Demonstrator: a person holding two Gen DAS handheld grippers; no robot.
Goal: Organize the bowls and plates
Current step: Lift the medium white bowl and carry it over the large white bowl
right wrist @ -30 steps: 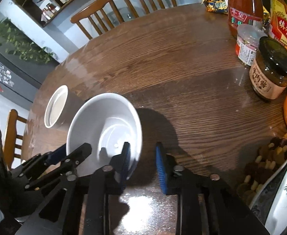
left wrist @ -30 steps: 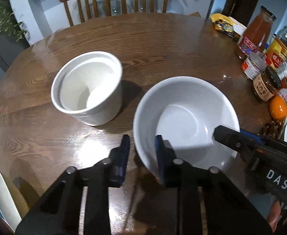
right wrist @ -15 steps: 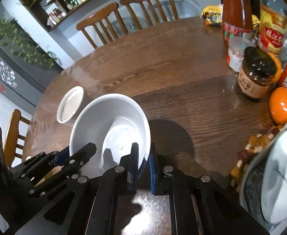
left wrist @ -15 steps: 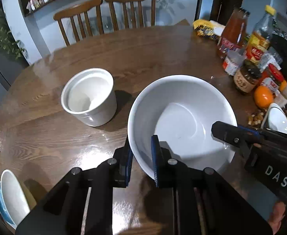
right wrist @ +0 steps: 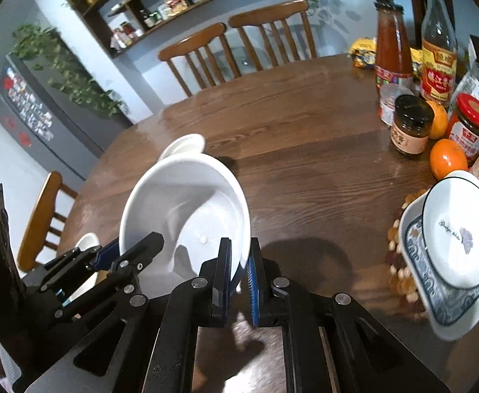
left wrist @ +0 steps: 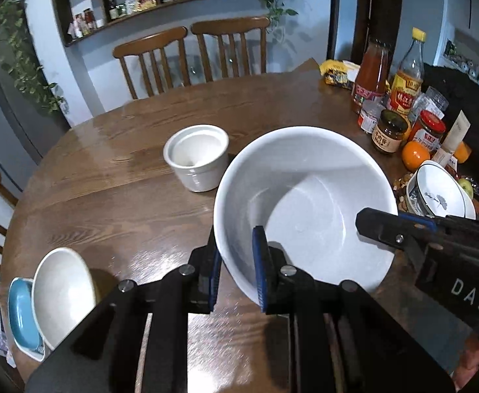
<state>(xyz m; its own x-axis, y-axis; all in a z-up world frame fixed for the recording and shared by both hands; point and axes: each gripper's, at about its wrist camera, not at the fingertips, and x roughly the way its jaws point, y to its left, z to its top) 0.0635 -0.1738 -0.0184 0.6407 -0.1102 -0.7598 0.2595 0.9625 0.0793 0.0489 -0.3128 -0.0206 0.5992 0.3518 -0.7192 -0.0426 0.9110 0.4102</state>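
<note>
Your left gripper (left wrist: 236, 271) has its jaws clamped on the near rim of the large white bowl (left wrist: 305, 203), one finger inside, one outside. Your right gripper (right wrist: 239, 275) pinches the opposite rim the same way. Bowl held above the wooden table (left wrist: 125, 196), tilted. White ramekin (left wrist: 197, 157) sits beyond it; stacked bowls (left wrist: 59, 291) at table's left edge.

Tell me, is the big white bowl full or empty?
Empty. The bowl shows only its bare white inside in both views; each tool pinches its rim.

round wooden table (left wrist: 115, 196), white crock (left wrist: 196, 157), jars (left wrist: 389, 131), orange (left wrist: 415, 156)
</note>
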